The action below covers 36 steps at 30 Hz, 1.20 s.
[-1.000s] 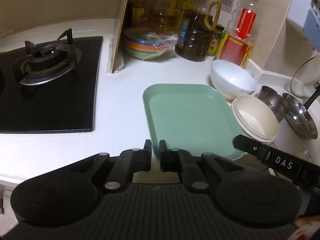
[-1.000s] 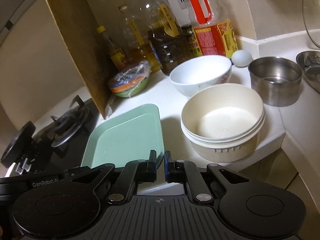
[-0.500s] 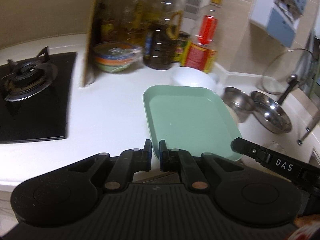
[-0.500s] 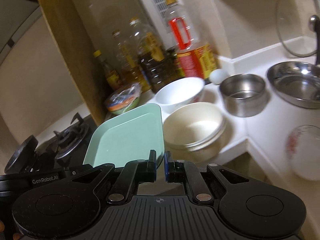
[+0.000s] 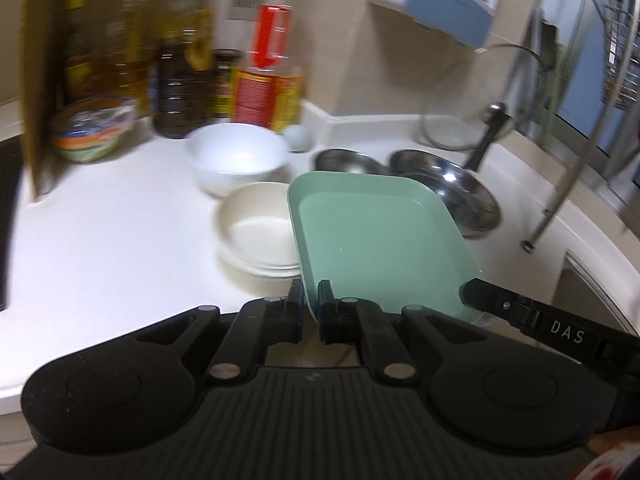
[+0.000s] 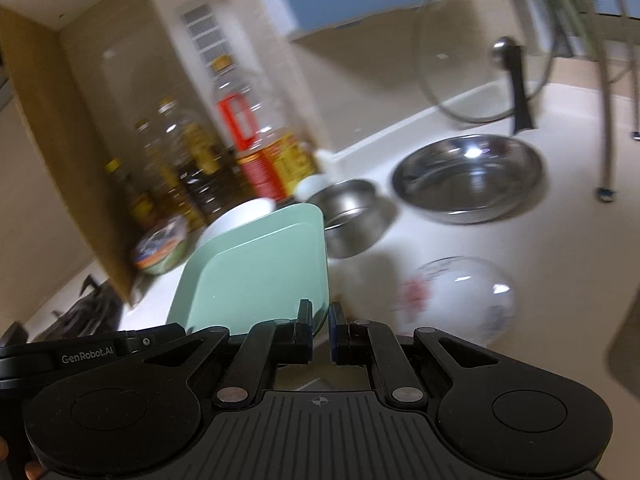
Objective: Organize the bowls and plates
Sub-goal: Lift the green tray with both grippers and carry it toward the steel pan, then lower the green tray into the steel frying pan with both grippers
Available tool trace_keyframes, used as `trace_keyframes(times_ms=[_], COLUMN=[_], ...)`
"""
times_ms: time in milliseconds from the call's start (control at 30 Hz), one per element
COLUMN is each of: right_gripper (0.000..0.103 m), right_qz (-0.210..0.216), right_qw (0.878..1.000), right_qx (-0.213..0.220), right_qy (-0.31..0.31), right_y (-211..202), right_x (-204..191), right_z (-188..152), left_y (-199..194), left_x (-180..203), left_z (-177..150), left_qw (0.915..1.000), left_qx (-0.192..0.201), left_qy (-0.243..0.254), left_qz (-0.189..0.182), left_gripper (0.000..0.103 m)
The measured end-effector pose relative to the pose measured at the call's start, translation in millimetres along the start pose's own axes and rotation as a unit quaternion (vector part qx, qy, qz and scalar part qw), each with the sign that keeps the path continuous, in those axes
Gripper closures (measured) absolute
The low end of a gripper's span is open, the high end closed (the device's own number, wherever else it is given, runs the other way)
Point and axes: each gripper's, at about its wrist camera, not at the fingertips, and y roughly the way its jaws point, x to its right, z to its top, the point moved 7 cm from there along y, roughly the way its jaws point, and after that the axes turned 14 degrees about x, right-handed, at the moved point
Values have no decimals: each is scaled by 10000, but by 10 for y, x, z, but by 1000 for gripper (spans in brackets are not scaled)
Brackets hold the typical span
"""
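Left tool (image 5: pixel 309 307): fingers nearly together, clamped on the near left corner of the green square plate (image 5: pixel 376 240). The rim passes between the two pads.

Right tool (image 6: pixel 320 330): fingers nearly together, clamped on the near right edge of the same plate (image 6: pixel 256 276); in the left wrist view its black arm (image 5: pixel 520 316) reaches the plate's near right corner.

Green square plate: held level between both tools, clear of the desk (image 5: pixel 100 240), partly overlapping the cream bowl stack and the steel pan in the left view.

Cream bowl stack (image 5: pixel 256 236): on the desk, just left of the plate.

White bowl (image 5: pixel 236 156): behind the cream stack.

Steel pot (image 6: pixel 346 208), steel pan (image 6: pixel 468 178): on the desk beyond the plate, side by side.

Glass lid (image 6: pixel 480 60): upright against the wall.

Glass bowl (image 6: pixel 456 296): on the desk, right of the plate, blurred.

Oil and sauce bottles (image 5: pixel 192 64): grouped at the back wall, blurred.
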Motion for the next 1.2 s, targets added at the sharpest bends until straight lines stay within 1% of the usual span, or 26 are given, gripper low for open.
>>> trace_keyframes(times_ms=[267,400,533,833,1067,1200], right_gripper=[95,95,95,95,95,95], right_qz=[-453,-613,-736,-923,-1096,-1235], right_qw=[9987,9976,9967,9944,9921,9902], right_qx=[209,266,269,336,368,373], right_qy=[120,156,208,395,492,531], right_y=[-191,-233,-220,19,376,609], right_x=[550,767,958,1233,1416,1528], right_z=[182,241,299,469,632,723], left_y=[266,394,536,943,1386,1680], left_x=[580,811,960,1165,1254,1297], left_z=[-32,-68,-83,8,180,270], left_qw=[9989,9981,9974,9962,9949,9940], left_qx=[-96,-151,-223,-288,-297,-374], left_qy=[170,229,262,391,494,542], left_qz=[-433,-559,-626,-727,-826,-873], left_gripper=[97,97,97,97,97,97])
